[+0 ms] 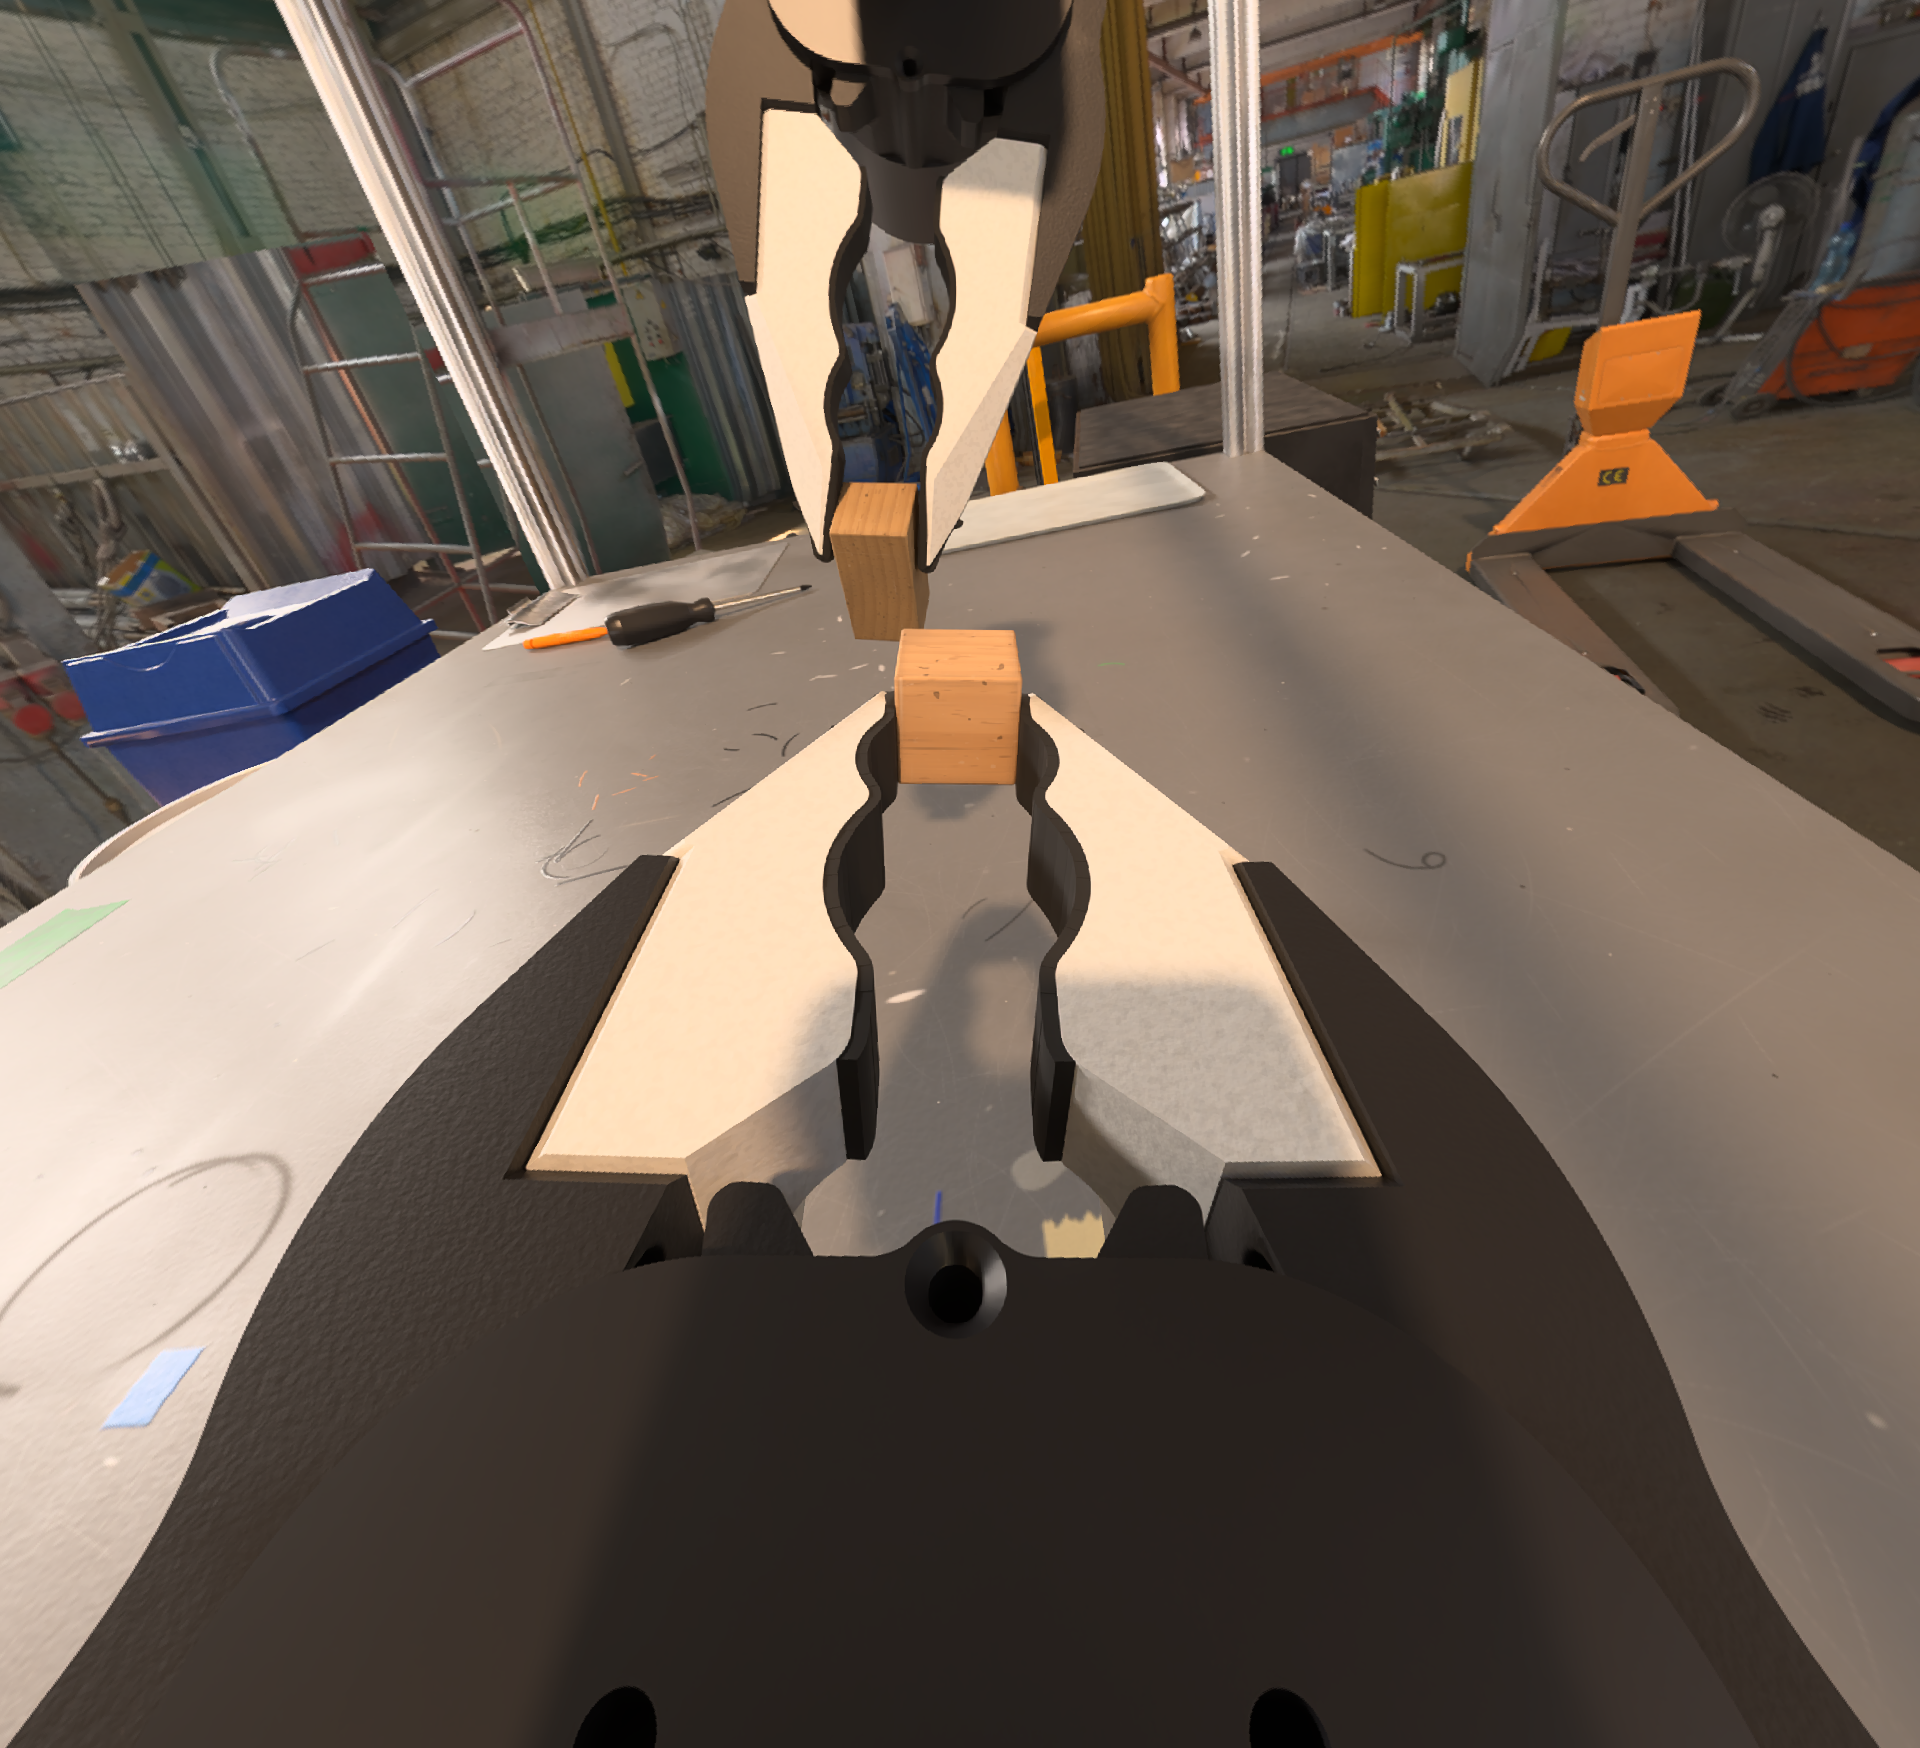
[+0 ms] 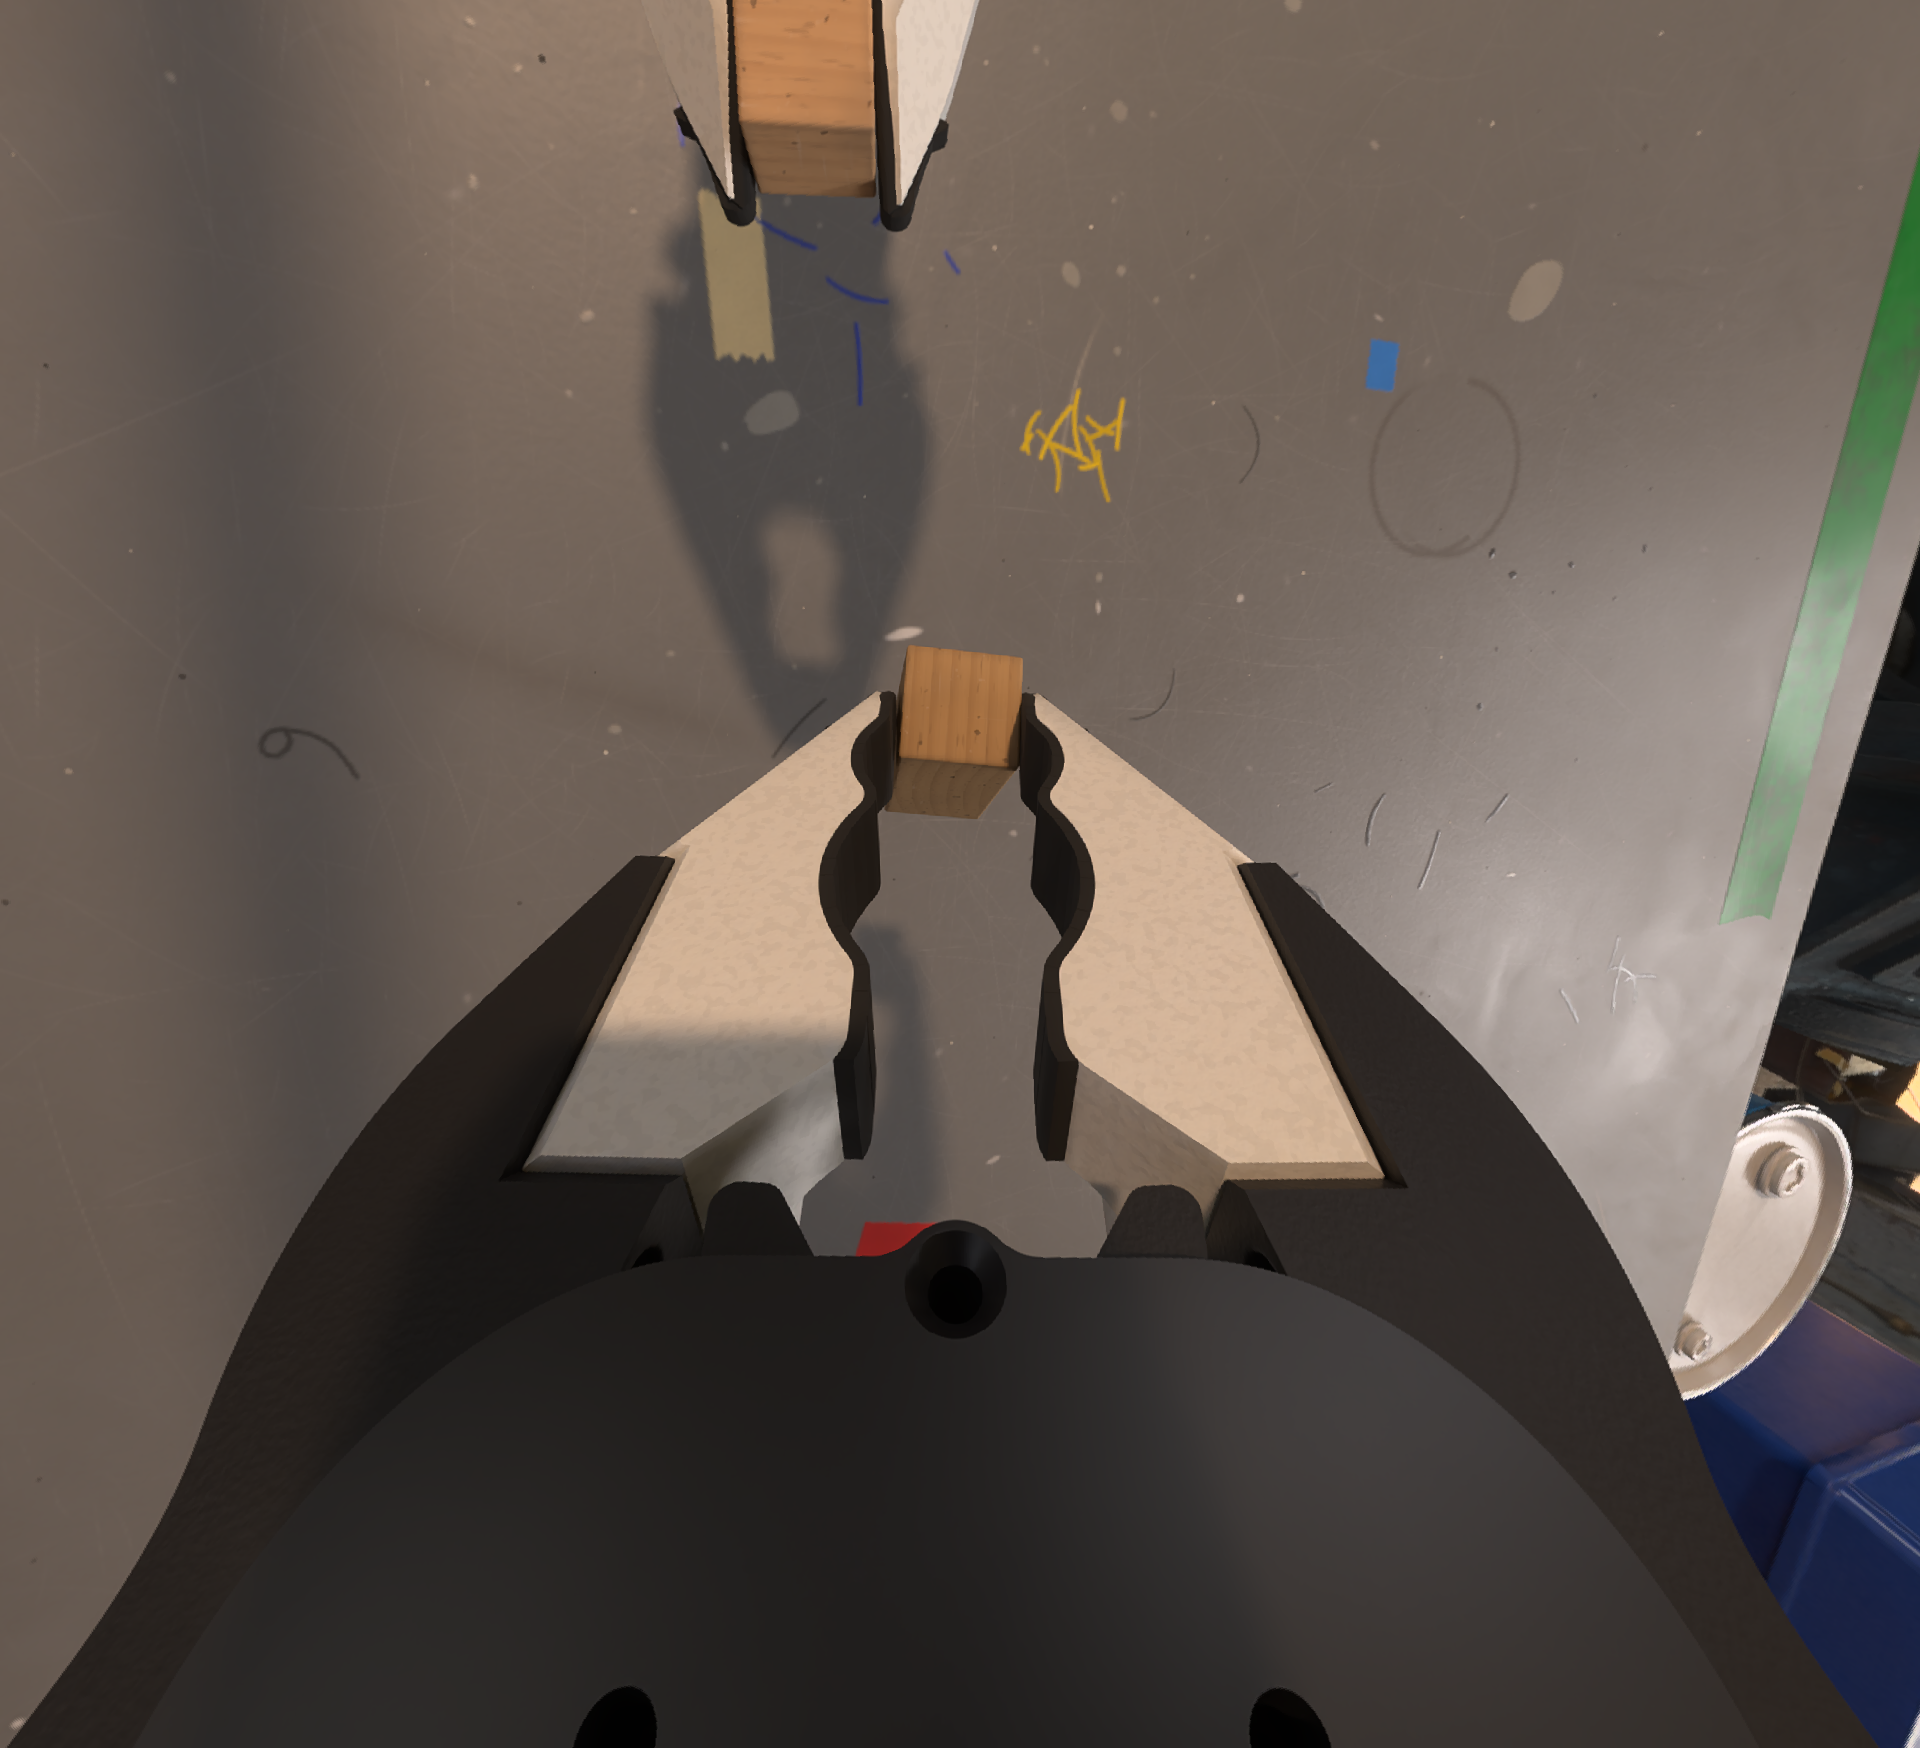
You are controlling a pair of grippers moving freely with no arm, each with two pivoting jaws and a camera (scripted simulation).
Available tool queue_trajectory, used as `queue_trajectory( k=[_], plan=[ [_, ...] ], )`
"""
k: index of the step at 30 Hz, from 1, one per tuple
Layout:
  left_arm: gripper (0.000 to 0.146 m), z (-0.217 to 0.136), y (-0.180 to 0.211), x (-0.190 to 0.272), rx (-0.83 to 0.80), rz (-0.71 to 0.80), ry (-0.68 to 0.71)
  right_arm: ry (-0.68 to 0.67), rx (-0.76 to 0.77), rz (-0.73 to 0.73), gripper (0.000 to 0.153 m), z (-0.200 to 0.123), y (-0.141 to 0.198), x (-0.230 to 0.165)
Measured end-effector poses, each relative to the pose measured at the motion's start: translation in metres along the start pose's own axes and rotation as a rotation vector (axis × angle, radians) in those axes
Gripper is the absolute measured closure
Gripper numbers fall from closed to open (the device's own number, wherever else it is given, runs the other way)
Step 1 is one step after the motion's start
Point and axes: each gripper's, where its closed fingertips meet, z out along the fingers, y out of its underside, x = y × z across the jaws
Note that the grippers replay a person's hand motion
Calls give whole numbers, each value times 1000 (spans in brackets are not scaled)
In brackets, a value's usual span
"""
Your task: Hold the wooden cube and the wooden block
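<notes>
In the left wrist view my left gripper (image 1: 956,711) is shut on the wooden cube (image 1: 956,722) at its fingertips, above the grey table (image 1: 416,867). My right gripper (image 1: 881,555) hangs down from above just beyond it, shut on the longer wooden block (image 1: 878,571), whose lower end sits close to the cube's top far edge. In the right wrist view my right gripper (image 2: 956,711) looks down at the table and grips the block (image 2: 956,727). The left gripper (image 2: 818,212) shows at the top holding the cube (image 2: 802,77).
A screwdriver (image 1: 665,620), an orange pen (image 1: 566,636) and a white flat board (image 1: 1081,493) lie at the table's far end. A blue bin (image 1: 260,670) stands off the left edge. Two metal poles (image 1: 1231,140) rise behind. Green tape (image 2: 1829,607) marks a table edge.
</notes>
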Motion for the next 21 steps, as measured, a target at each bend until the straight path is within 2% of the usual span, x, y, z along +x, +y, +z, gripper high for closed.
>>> queue_trajectory(
  k=[6,11,21],
  plan=[
    [125,2,1,0,-61,59,-17,52,-28,-52,129,4,4,3],
    [125,-3,3,-1,-80,9,13,69,-36,-112,129,6,3,1],
    [125,-3,0,-2,-101,17,3,43,-22,-63,129,-1,2,1]
  ],
)
